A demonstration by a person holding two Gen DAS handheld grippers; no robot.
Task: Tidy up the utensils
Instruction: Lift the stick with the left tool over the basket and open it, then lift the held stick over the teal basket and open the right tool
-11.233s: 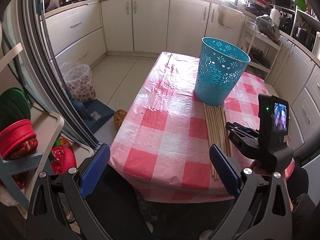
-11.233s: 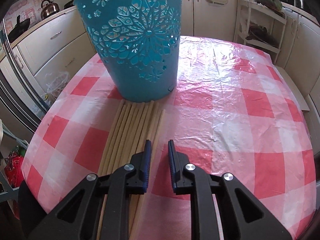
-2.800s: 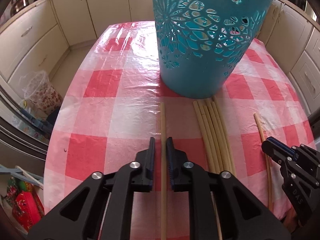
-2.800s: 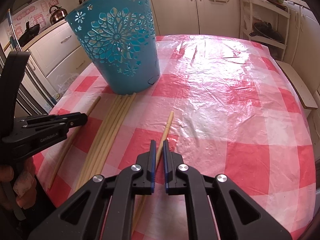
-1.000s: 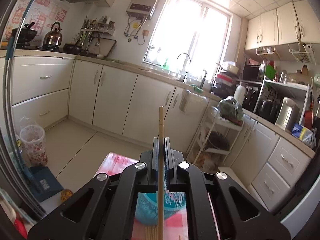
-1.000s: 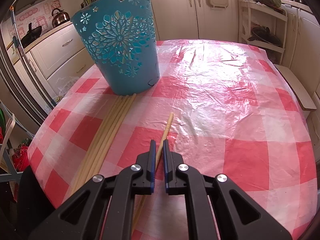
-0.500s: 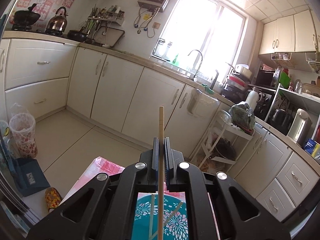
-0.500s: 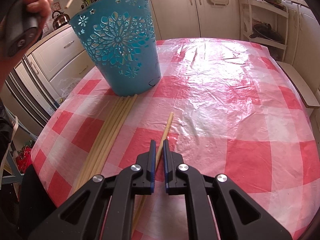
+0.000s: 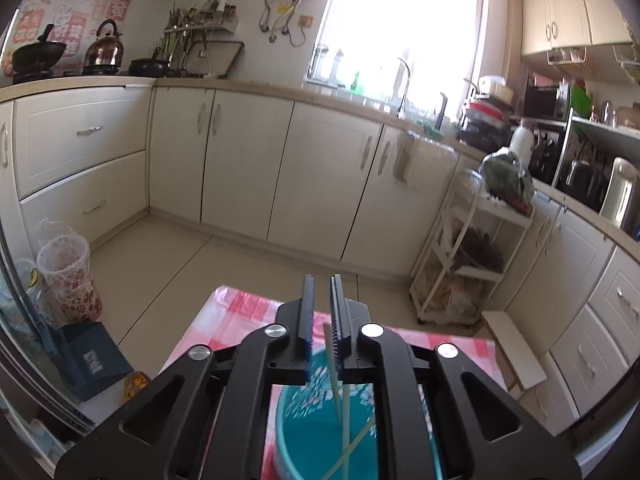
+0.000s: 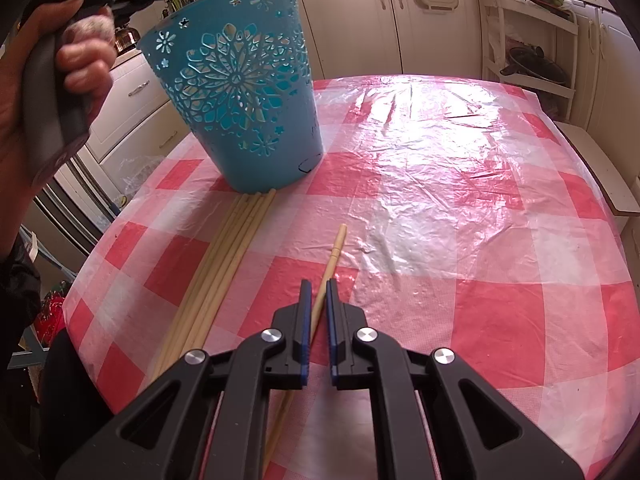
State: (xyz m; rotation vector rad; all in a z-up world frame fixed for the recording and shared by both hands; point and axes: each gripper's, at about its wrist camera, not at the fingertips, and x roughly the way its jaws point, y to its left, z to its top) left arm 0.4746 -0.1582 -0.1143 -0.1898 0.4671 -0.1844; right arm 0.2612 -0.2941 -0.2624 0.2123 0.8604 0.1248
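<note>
A blue cut-out basket (image 10: 244, 116) stands on the red-checked table (image 10: 460, 240). My left gripper (image 9: 322, 296) hovers above the basket (image 9: 320, 432) with its jaws slightly parted and empty; a pale stick (image 9: 335, 376) stands loose inside the basket below them, beside other sticks. The hand that holds it shows at the top left of the right wrist view (image 10: 52, 92). My right gripper (image 10: 315, 292) is shut on a wooden stick (image 10: 334, 252) that lies on the table. A bundle of several sticks (image 10: 224, 264) lies in front of the basket.
Cream kitchen cabinets (image 9: 248, 168) run along the far wall. A white wire rack (image 9: 468, 256) stands to the right past the table. A patterned bin (image 9: 68, 276) and a dark box (image 9: 90, 354) sit on the floor at the left.
My left gripper has opened a little and let go of its stick, which has dropped into the basket. My right gripper has stayed shut on its stick on the table.
</note>
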